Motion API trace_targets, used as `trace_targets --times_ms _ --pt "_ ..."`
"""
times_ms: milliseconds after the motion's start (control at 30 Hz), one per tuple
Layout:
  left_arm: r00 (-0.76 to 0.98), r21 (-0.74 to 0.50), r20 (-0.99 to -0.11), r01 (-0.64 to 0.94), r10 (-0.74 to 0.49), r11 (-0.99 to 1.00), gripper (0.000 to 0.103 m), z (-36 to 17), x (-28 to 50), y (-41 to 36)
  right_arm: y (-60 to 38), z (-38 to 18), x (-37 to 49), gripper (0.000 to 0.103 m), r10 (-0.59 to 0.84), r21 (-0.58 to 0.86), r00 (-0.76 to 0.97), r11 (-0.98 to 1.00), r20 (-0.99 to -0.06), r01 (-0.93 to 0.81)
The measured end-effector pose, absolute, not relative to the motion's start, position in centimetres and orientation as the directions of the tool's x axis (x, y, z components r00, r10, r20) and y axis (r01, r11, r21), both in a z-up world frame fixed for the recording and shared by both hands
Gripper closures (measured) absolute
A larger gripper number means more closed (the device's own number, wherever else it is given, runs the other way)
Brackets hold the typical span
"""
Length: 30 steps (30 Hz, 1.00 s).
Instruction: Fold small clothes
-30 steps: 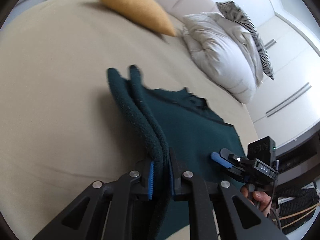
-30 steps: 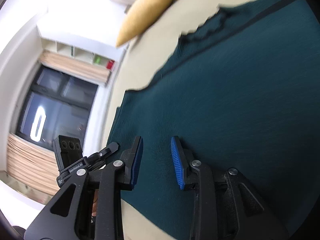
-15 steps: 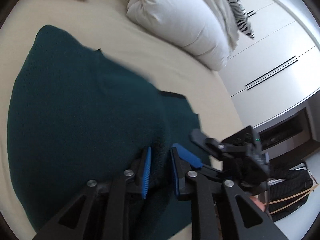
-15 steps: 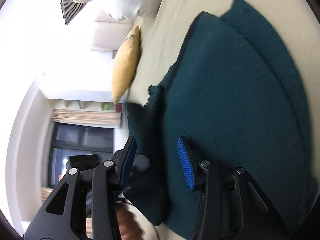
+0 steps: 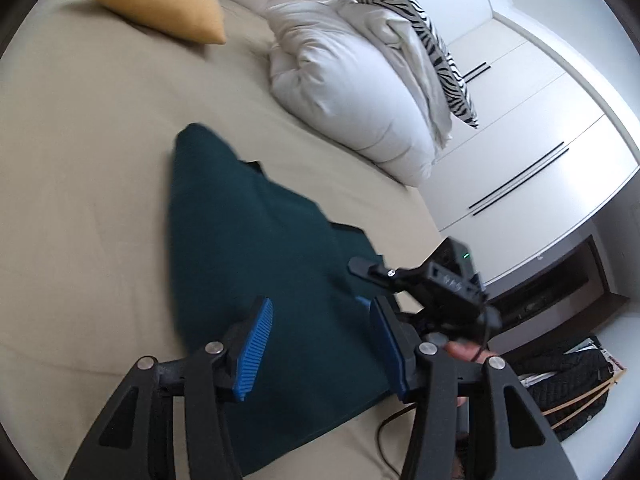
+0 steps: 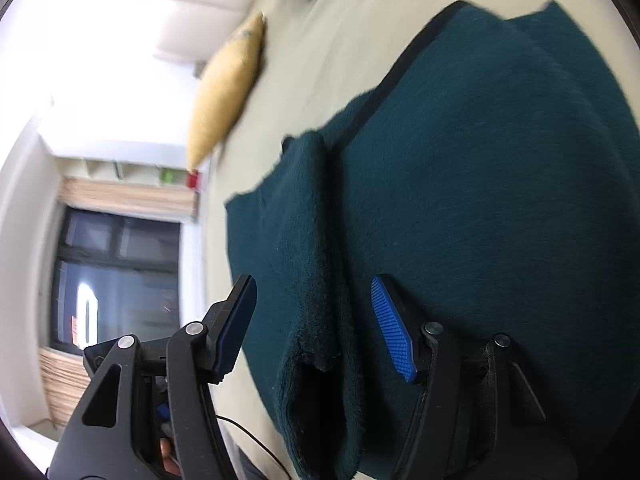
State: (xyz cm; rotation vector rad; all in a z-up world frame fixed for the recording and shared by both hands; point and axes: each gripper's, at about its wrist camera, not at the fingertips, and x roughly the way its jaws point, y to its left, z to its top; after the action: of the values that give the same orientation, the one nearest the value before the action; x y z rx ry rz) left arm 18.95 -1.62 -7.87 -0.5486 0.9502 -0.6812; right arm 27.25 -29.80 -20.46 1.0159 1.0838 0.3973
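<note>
A dark teal knit garment lies folded over on the beige bed. It also shows in the right wrist view, with a folded layer ridge running toward the camera. My left gripper is open and empty, just above the garment's near edge. My right gripper is open and empty, its jaws standing either side of the folded ridge. The right gripper also shows in the left wrist view, at the garment's right edge.
A yellow cushion lies at the bed's far side, also in the right wrist view. A white duvet bundle and a zebra pillow lie at the bed's far right. White wardrobe doors stand beyond. A dark window is left.
My left gripper has opened and let go of the garment fold it held. The garment now lies folded on the bed. Both grippers have shifted over it.
</note>
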Motion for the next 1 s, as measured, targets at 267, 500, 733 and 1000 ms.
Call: trace_targets --times_ms 267,500,733,1000 --pt "0.399 -0.659 -0.583 0.278 -0.708 0.699 0.050 -9.3 18.6 -0.9 -26.2 -18.3 28.8 0.089 0.602 0.686 0.381 0.714 -0.702 0.137" --pt "0.404 -0.597 -0.605 0.339 -0.686 0.727 0.050 -7.8 19.1 -4.1 -29.5 -14.0 25.2 0.091 0.556 0.664 0.497 0.745 -0.666 0.056" --pt "0.425 -0.453 -0.648 0.453 -0.633 0.768 0.048 -6.2 20.7 -11.5 -37.1 -13.0 21.0 0.091 0.481 0.653 0.587 0.750 -0.651 0.109" --pt "0.438 -0.336 -0.706 0.484 -0.556 0.808 0.048 -8.7 20.2 -15.2 -44.1 -17.3 15.7 0.092 0.466 0.715 0.635 0.669 -0.616 0.203"
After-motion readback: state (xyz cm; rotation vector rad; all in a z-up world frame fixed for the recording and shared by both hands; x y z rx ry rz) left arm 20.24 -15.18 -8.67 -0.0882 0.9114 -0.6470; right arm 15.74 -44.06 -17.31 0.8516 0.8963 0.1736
